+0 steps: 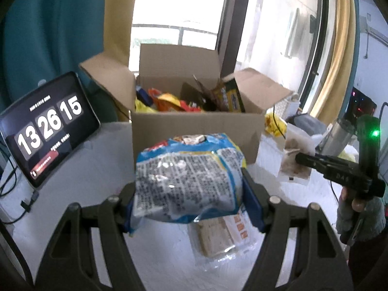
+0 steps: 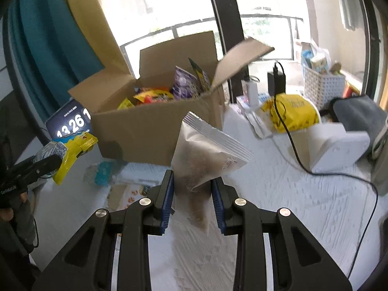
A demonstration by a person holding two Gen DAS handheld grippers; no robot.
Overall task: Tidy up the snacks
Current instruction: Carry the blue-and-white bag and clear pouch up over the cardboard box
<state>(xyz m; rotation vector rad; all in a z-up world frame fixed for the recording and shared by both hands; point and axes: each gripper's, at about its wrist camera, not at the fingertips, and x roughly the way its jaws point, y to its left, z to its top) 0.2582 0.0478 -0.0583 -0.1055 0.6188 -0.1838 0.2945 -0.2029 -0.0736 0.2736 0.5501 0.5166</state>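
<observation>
Black gripper, blue pads

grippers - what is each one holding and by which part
Left gripper clamps the blue snack bag across its sides. Right gripper pinches the translucent pouch near its lower end.

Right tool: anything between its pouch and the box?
Nothing; in the right wrist view only bare white table separates the pouch from the box.

1. Left tool: black arms, blue pads.
2. Snack bag in it: blue and yellow, clear back panel covered with dense black print.
3. Right tool: black, blue pads.
4. Pouch in it: translucent silver-grey, brown contents showing through.
5. Cardboard box: plain brown; yellow, orange, purple packets inside.
6. Table: white, textured.
</observation>
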